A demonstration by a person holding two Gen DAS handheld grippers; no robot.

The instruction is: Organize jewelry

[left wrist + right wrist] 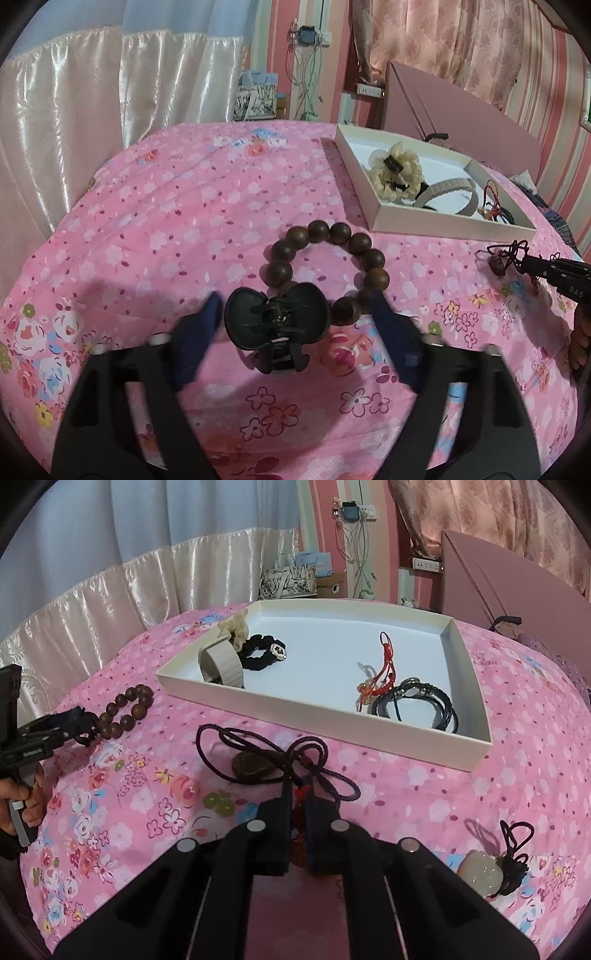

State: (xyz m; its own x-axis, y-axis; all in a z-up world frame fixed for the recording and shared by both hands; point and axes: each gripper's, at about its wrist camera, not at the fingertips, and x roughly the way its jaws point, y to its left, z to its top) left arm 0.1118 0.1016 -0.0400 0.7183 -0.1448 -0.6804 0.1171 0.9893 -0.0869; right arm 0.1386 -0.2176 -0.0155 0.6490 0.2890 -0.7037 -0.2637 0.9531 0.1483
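On a bed covered with a pink floral bedspread, the left gripper hovers with its blue-padded fingers spread wide on either side of a black plastic claw hair clip, gripping nothing; the clip lies against the near edge of a round bracelet of large dark brown wooden beads. The right gripper has its fingers drawn almost together, pinching the red knotted part of a dark braided cord necklace with a brown oval pendant, whose loops lie on the bedspread just ahead of the tips. Beyond it sits a shallow white cardboard tray holding a beige ribbed headband, a cream scrunchie, a black scrunchie, a red cord charm and coiled black leather bracelets. Near the right gripper, a pale jade-like pendant on a black knotted cord lies on the bedspread.
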